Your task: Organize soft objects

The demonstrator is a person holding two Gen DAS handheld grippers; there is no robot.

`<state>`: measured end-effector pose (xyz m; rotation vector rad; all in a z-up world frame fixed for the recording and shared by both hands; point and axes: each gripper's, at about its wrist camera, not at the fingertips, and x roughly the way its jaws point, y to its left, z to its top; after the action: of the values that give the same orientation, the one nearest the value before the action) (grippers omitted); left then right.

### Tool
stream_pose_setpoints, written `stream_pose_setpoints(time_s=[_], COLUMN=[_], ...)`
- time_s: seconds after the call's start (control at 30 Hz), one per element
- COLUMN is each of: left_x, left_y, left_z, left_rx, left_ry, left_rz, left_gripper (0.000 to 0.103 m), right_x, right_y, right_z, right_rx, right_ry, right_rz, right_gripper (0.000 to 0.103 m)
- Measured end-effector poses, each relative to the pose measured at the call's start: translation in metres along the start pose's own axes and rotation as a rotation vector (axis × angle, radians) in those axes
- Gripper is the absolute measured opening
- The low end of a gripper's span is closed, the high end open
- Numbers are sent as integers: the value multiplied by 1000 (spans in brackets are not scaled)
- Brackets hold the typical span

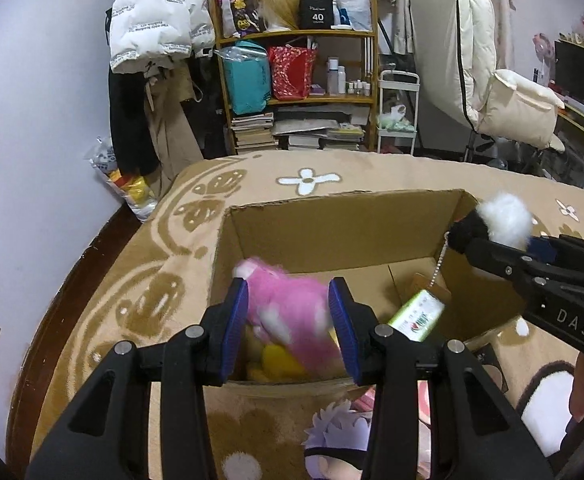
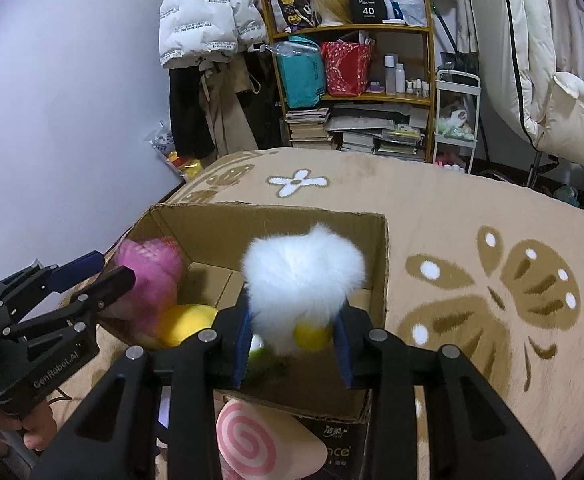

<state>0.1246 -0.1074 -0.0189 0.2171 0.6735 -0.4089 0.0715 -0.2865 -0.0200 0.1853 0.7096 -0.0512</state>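
Observation:
An open cardboard box (image 1: 332, 216) (image 2: 275, 216) stands on a beige patterned blanket. My left gripper (image 1: 287, 312) is over the box's near edge, its jaws apart, and a blurred pink plush (image 1: 292, 312) (image 2: 151, 276) lies between them without clear contact. A yellow plush (image 1: 279, 360) (image 2: 183, 320) lies in the box under it. My right gripper (image 2: 296, 320) is shut on a white fluffy plush (image 2: 304, 276) (image 1: 504, 220) with a black part, a bead chain and a green tag (image 1: 418, 314), held over the box's right side.
A pink-swirl plush (image 2: 251, 440) and a purple-haired doll (image 1: 340, 432) lie on the blanket in front of the box. A shelf (image 1: 296, 80) with bags and books, hanging coats and a white cart stand behind the bed. A wall is at the left.

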Motion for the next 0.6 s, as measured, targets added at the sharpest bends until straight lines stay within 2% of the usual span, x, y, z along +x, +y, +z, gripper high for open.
stream_pose_setpoints(time_s=[0.07,0.13,0.23,0.3,0.43,0.5,0.53,0.6], left_x=[0,-2,-7,-11,-19,-25,-27,-31], left_y=[-2,-5,-7,-7,-3,-2,-2,-1], left_z=[-1,-2,-2,-2,-3,-5,-6,-8], left_rx=[9,21,38,44,40,43,46,44], left_ry=[4,7,-4,-3,2,-1,3,8], left_rz=[5,22,55,68,87,101,109,116], left_gripper=[41,55,59,64,78,81,85,91], right_x=[0,-1,-2,-5,-10,-14,-17,-24], right_y=[0,0,0,2,5,4,5,5], right_z=[-1,-2,-2,-2,-1,-1,-1,-2], right_rx=[1,3,6,0,-6,3,7,18], right_ry=[1,2,5,-1,-18,-19,-21,-37], right_rz=[2,7,12,9,9,18,20,25], right_gripper=[38,40,48,58,68,84,87,100])
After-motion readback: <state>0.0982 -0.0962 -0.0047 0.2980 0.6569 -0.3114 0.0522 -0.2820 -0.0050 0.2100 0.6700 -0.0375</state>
